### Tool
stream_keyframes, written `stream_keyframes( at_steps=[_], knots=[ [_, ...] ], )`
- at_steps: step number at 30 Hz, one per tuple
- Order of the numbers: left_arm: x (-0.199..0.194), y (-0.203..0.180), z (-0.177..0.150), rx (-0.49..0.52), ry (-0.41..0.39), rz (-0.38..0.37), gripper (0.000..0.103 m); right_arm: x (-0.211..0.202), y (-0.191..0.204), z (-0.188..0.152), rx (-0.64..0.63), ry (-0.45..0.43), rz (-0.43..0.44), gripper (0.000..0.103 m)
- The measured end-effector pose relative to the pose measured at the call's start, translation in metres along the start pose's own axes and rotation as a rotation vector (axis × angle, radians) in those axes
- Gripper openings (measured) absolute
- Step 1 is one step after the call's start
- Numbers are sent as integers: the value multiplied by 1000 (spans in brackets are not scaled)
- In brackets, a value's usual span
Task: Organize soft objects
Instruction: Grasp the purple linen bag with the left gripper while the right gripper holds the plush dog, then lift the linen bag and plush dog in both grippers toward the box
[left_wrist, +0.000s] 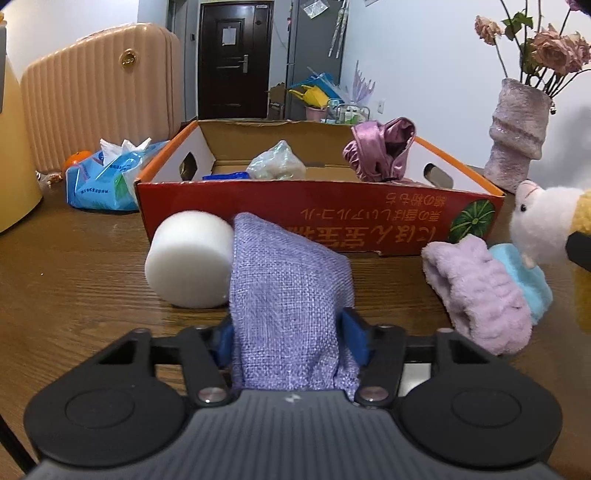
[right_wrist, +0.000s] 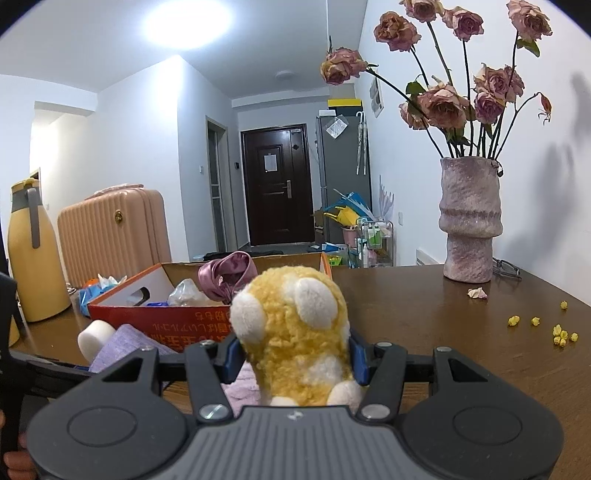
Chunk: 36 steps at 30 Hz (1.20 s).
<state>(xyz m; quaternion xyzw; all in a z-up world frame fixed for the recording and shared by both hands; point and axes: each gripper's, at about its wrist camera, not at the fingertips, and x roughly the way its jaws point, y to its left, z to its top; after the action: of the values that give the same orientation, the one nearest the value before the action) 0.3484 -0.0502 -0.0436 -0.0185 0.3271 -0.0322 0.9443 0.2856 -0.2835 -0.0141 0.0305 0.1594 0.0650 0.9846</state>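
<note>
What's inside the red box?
Inside the red cardboard box you can see a shiny pink satin cloth, a crumpled clear plastic bag and something blue. The front wall hides the box floor, so anything lying low there can't be seen.

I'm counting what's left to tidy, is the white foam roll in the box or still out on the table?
Out. The white foam roll lies on its side on the table, in front of the box, beside the purple cloth.

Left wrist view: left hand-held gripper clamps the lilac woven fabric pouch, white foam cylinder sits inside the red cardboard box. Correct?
Not quite. The left hand-held gripper does clamp the lilac woven fabric pouch, but the white foam cylinder lies on the wooden table outside the red cardboard box, in front of it. Left wrist view shows it.
</note>
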Motion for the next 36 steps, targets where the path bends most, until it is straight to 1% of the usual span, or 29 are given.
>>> stream_keyframes(
  at_steps=[2, 6, 14, 24, 36],
  knots=[
    [-3, -1, 0, 6, -10, -9, 45, 1, 0, 0, 0, 2, -1, 54],
    [-12, -6, 0, 35, -55, 5, 38, 2, 0, 0, 1, 6, -2, 54],
    [-30, -10, 3, 56, -145, 3, 36, 1, 1, 0, -4, -3, 4, 54],
    [-51, -12, 9, 53, -250, 13, 36, -2, 8, 1, -22, -64, 7, 53],
    [-56, -14, 21, 38, -309, 14, 36, 11, 22, 9, -33, -120, 4, 53]
  ],
)
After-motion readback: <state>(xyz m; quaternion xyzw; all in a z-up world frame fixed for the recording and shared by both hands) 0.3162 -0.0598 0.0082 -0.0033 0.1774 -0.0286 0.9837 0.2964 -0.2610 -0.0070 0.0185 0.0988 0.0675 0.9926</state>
